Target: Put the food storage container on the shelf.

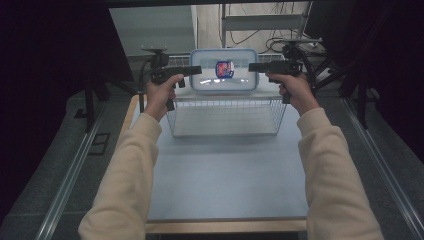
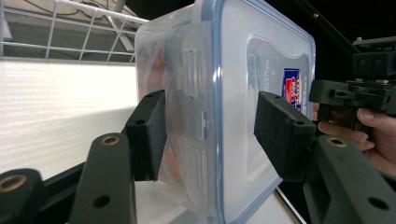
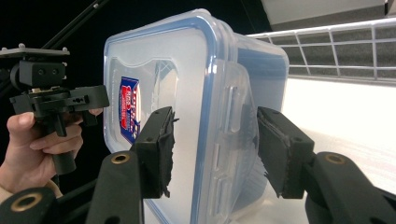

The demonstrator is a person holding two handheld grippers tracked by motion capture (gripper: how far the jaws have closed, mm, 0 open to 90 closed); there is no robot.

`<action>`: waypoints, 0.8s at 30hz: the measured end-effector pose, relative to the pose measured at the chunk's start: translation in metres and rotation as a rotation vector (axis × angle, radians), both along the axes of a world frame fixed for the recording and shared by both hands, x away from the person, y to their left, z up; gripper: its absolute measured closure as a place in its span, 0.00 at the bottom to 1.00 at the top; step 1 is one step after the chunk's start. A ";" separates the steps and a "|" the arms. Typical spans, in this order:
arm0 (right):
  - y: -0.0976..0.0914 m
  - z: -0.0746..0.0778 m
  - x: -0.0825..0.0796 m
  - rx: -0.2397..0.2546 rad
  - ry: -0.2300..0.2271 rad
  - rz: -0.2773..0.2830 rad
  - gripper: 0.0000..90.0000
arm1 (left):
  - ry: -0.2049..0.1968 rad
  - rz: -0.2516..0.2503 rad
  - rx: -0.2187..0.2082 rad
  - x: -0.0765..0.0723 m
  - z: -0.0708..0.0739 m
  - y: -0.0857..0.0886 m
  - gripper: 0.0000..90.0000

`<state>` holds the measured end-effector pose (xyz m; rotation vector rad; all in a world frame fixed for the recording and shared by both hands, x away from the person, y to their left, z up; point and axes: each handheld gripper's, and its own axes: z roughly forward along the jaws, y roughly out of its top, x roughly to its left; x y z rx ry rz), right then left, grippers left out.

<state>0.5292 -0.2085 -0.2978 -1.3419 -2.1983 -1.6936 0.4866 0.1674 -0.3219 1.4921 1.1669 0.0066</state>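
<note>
Right now I see the desk (image 1: 225, 175) running up the middle of the high view, with a white wire basket (image 1: 226, 116) at its far end, just above centre frame. Over the basket's far rim, upper centre, the clear lidded container (image 1: 224, 70) is up off the desk on edge, its lid with the red-and-blue label facing me and its long axis lying left to right. That axis is what matters: each short end meets one hand-held gripper head-on, so neither hand is nearer. My left hand-held gripper (image 1: 192, 70) comes in from the left of the frame and my right hand-held gripper (image 1: 256, 67) from the right, both level, pointing inward at each other. Both forearms reach forward at about equal height. In the two gripper views, each pair of jaws straddles a latched end; I judge both clenched on it.
</note>
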 end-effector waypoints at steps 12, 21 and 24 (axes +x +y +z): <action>0.006 -0.002 0.010 0.001 0.093 -0.098 0.49 | 0.071 0.022 -0.068 0.025 -0.010 0.000 0.44; 0.018 -0.004 0.010 -0.058 0.087 -0.218 0.45 | 0.092 0.025 -0.069 0.030 -0.017 0.001 0.41; 0.018 -0.003 0.007 -0.068 0.045 -0.221 0.45 | 0.062 0.050 -0.046 0.026 -0.014 0.002 0.36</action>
